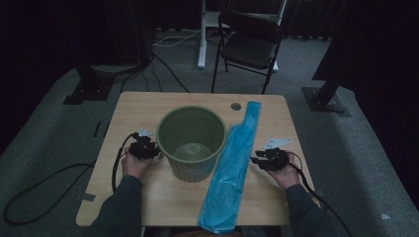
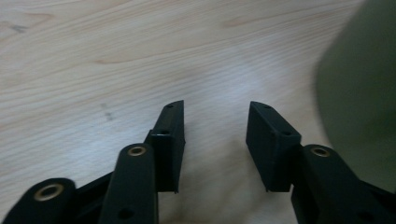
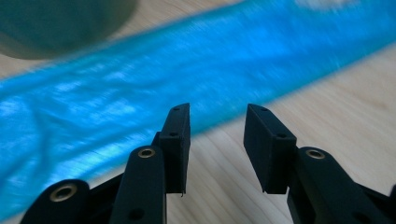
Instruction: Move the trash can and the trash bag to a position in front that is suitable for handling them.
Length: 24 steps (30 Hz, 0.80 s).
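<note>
One blue bag point(image 1: 232, 163) flat on table point(image 1: 133, 113), long axis running near-to-far, beside bucket point(image 1: 191, 143)

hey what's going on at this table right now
A person sits at a light wooden table with black two-jaw tongs in each hand. A round green plastic bin stands upright in the middle, and a long folded blue plastic bag lies flat just to its right. The left tongs rest open beside the bin, holding nothing. The right tongs are open too, pointing at the bag's edge without touching it. Nothing has been picked up.
</note>
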Tool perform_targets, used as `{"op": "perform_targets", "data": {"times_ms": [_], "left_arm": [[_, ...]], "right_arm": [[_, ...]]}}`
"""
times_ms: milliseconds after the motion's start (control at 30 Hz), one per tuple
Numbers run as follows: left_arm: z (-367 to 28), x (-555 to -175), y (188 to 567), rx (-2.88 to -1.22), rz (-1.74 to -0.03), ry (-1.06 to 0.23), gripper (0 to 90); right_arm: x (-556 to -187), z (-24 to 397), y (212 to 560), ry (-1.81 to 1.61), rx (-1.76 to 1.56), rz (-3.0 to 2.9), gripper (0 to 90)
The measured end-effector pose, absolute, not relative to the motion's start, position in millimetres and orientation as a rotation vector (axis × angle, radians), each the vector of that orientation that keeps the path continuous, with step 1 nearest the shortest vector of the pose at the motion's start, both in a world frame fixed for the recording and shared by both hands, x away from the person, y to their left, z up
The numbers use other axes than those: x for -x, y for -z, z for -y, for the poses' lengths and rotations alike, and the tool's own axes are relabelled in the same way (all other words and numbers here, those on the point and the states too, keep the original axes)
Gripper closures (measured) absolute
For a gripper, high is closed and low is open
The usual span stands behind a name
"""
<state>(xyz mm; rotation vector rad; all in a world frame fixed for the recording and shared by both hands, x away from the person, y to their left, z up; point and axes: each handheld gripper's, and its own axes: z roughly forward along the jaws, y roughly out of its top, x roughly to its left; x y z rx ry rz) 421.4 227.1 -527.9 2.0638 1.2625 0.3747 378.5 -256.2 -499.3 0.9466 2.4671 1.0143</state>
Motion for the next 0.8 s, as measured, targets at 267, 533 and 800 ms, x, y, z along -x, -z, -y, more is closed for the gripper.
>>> {"op": "perform_targets", "data": {"times_ms": [267, 533, 800], "left_arm": [[-216.2, -406.4, 503.5, -1.998, -1.132, -0.381, 58.0], [-210.8, -399.5, 499.2, -2.013, -1.096, -0.407, 56.8], [-209.5, -397.1, 496.3, -2.034, -1.079, -0.409, 57.3]], "right_arm": [[-380.9, 228.5, 485.4, -1.037, -0.869, -2.506, 60.9], [-393.5, 186.5, 477.4, -1.151, -0.856, -2.513, 60.0], [-405.6, 174.4, 476.1, -1.194, -0.897, -2.511, 59.7]]}}
